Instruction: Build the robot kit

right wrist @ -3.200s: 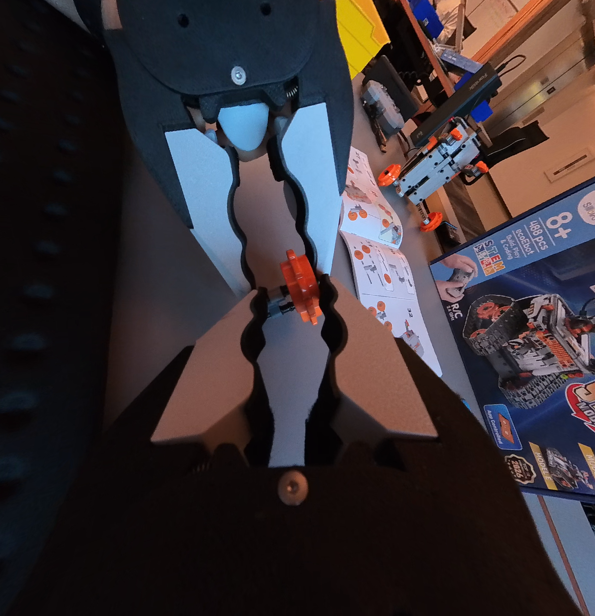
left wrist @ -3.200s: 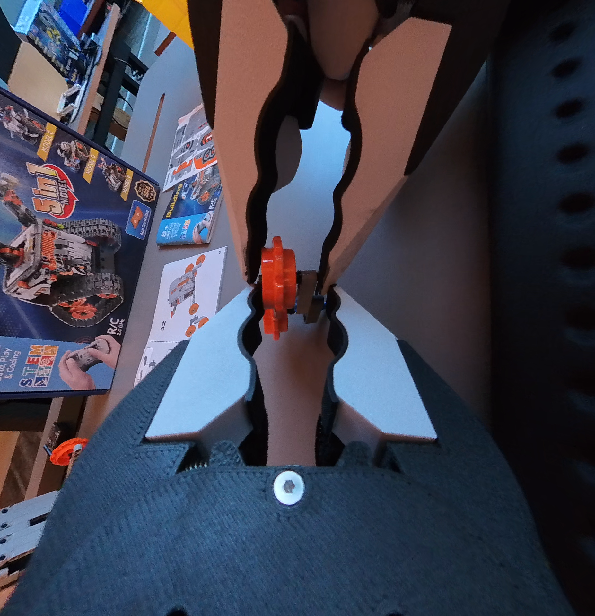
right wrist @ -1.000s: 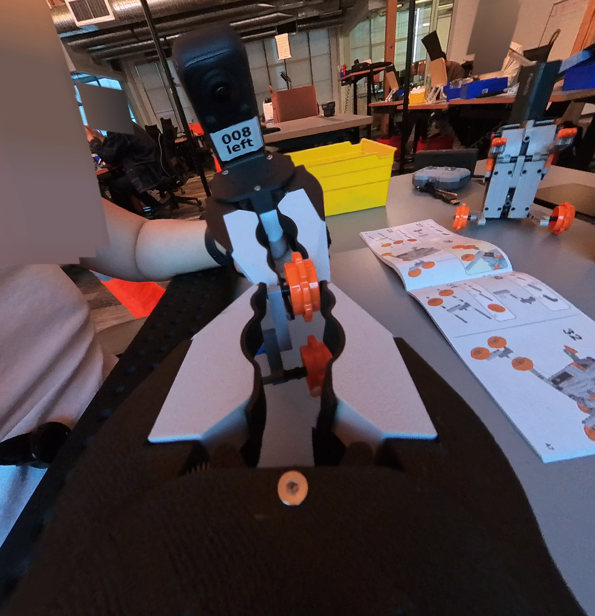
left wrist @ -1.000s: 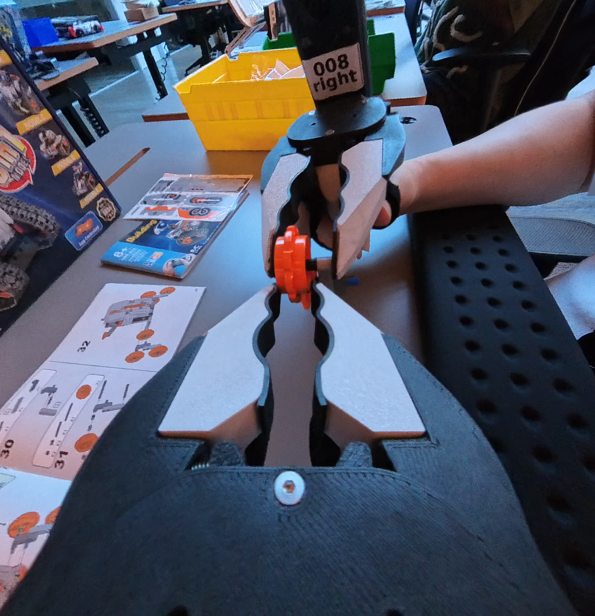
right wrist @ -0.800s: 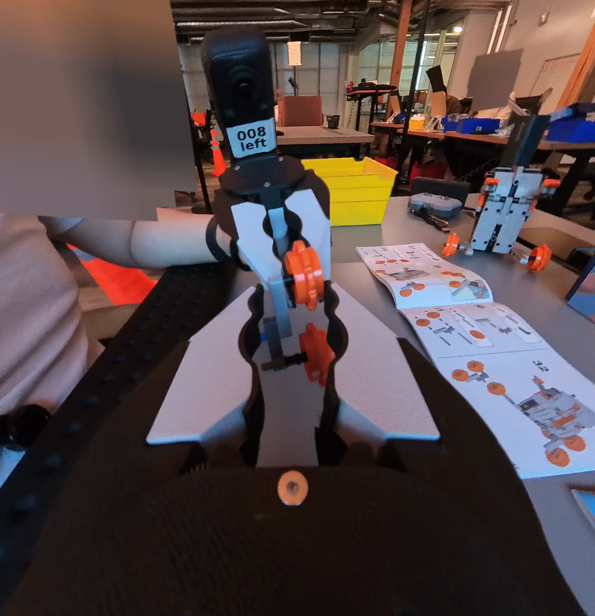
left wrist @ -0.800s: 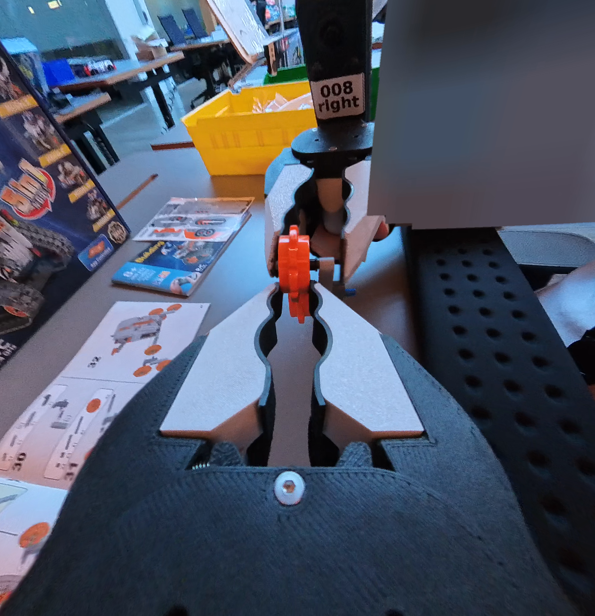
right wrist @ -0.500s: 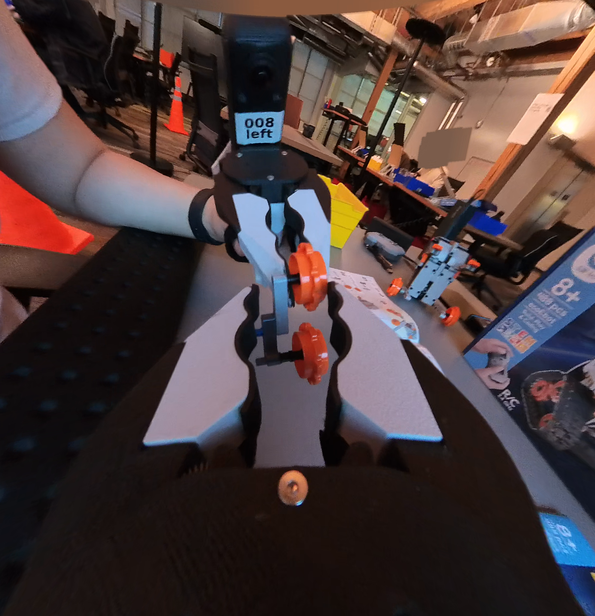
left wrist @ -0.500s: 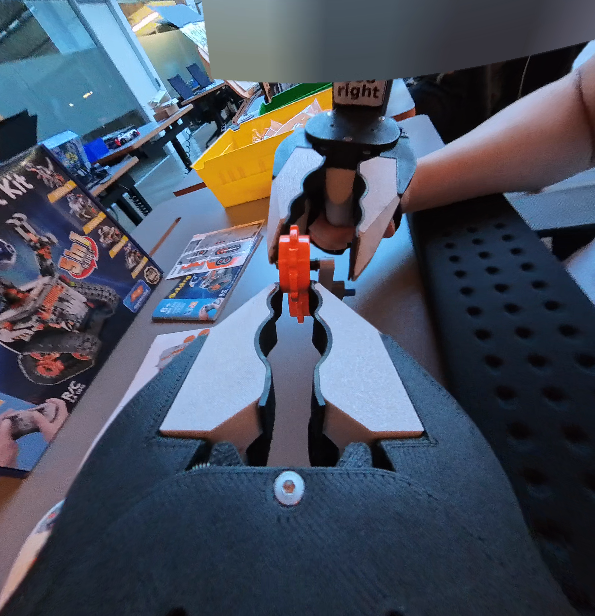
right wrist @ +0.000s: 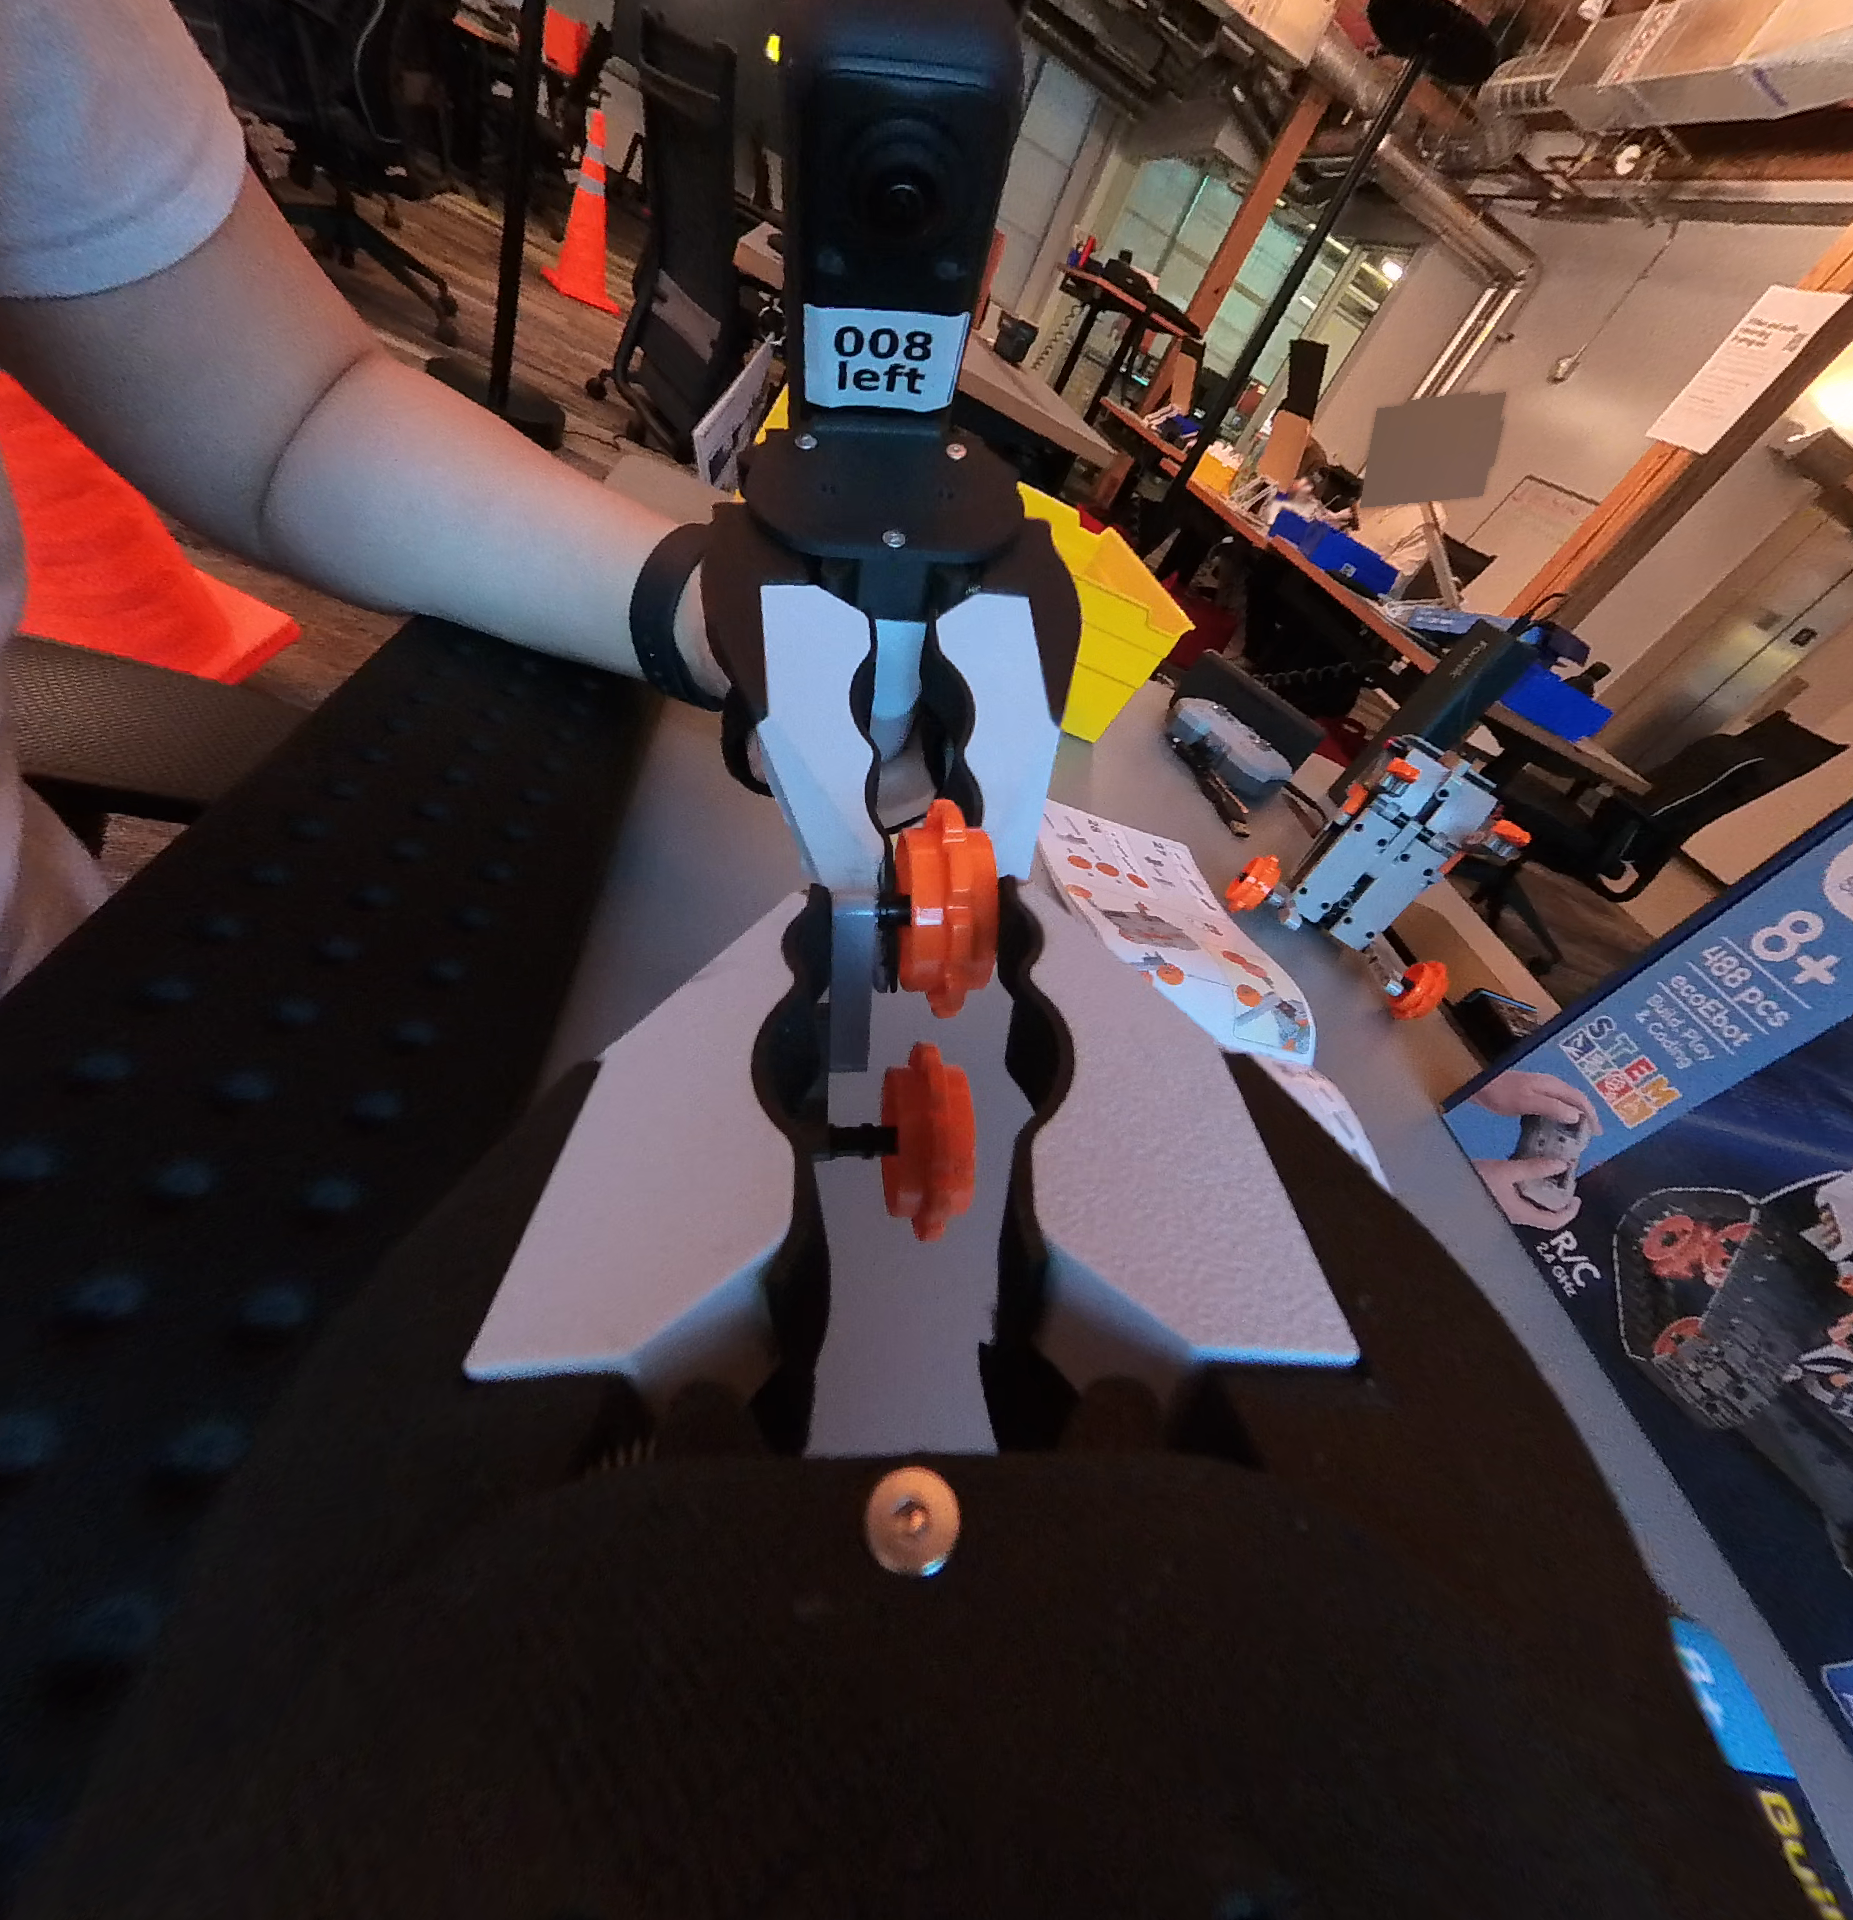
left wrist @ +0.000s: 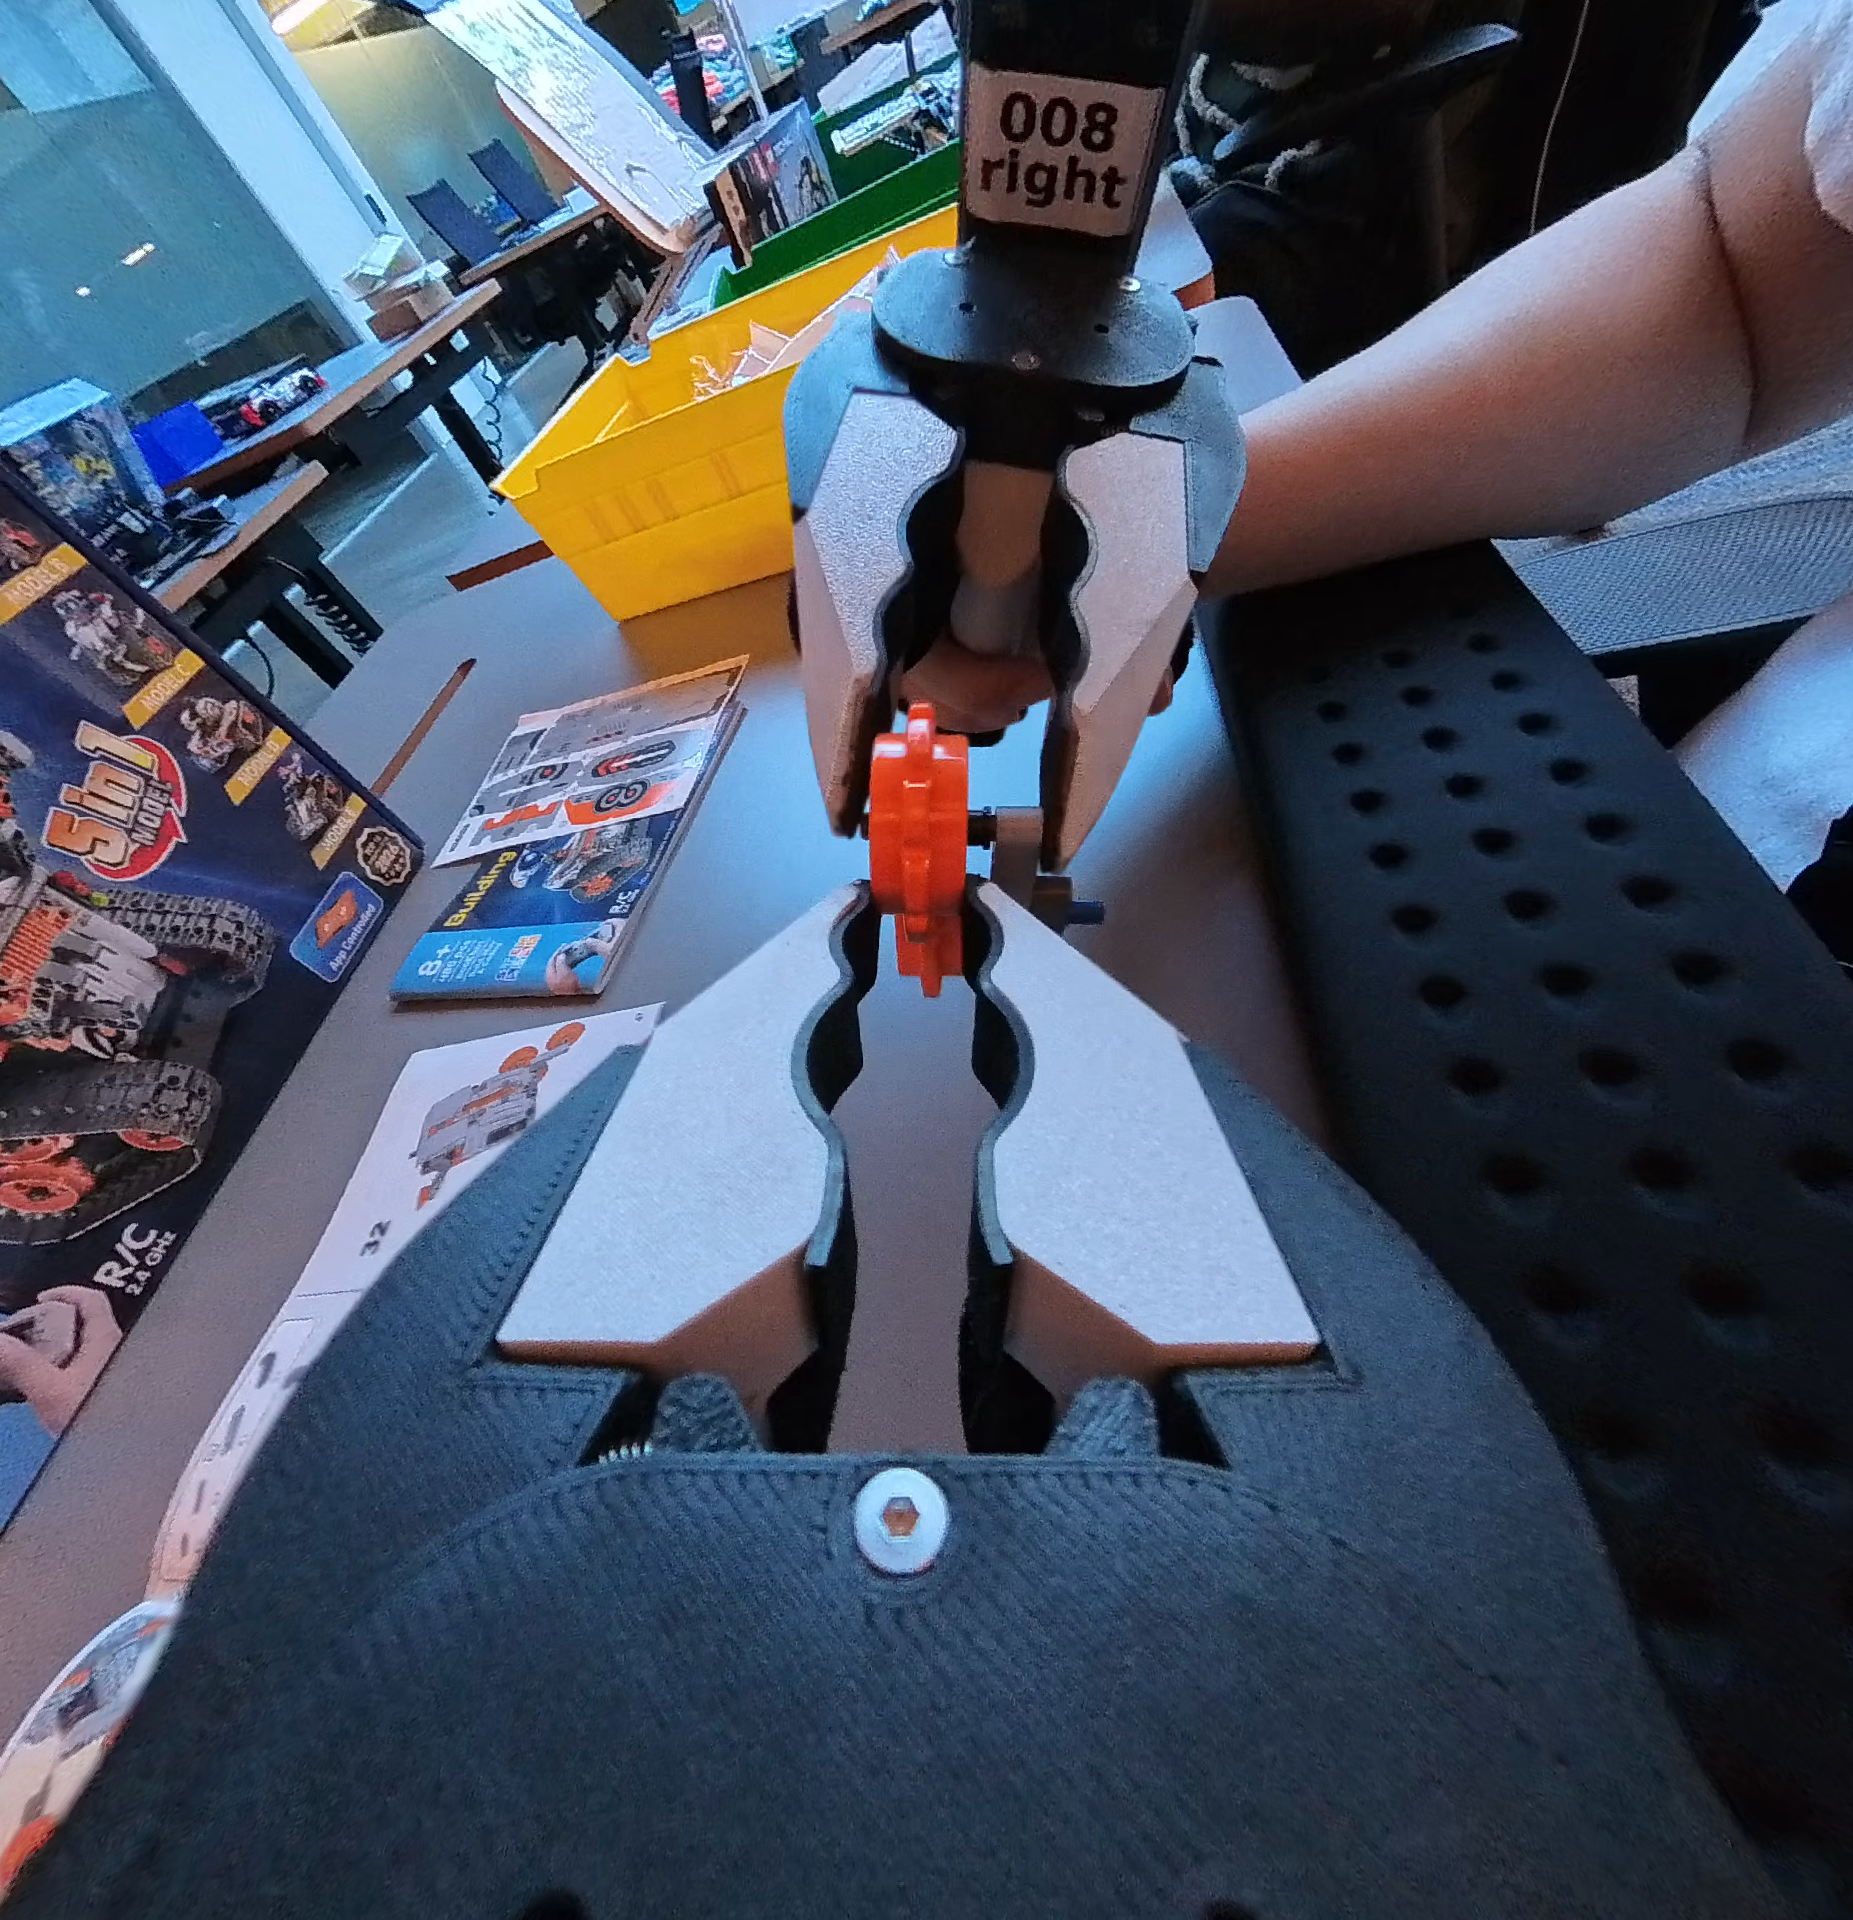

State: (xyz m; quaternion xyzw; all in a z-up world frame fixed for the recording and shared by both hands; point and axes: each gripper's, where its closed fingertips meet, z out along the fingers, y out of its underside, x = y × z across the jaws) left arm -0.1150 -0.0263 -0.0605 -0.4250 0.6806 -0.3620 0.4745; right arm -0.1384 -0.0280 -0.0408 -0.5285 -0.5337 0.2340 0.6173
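Pale scraps [left wrist: 771, 353] in yellow bin [left wrist: 673, 488]

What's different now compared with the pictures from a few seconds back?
Both grippers swung up from pointing down at the table to nearly level. The left gripper still pinches the upper orange gear; the right gripper still surrounds the grey beam with its lower orange gear.
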